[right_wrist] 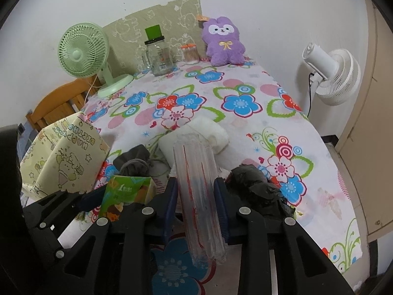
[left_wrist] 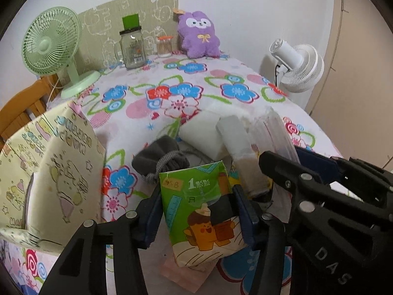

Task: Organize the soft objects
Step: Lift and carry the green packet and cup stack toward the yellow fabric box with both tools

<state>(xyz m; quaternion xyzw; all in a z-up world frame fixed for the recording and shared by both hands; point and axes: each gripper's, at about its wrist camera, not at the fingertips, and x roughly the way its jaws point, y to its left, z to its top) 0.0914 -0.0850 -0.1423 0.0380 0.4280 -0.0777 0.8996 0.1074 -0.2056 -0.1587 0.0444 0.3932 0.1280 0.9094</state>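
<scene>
Left gripper jaws clamp green tissue pack; right gripper jaws pinch clear plastic sleeve, both lifted off counter for sorting.

A glossy green printed plastic-wrapped tissue pack sits between matt black plastic gripper arms with blue pads. The clear, shiny plastic sleeve with red stripes looks smooth. Far off, the fuzzy purple plush toy and the flowered cloth table cover look soft and matt.

Floral-clothed table, green fan, jar, perhaps towel
</scene>
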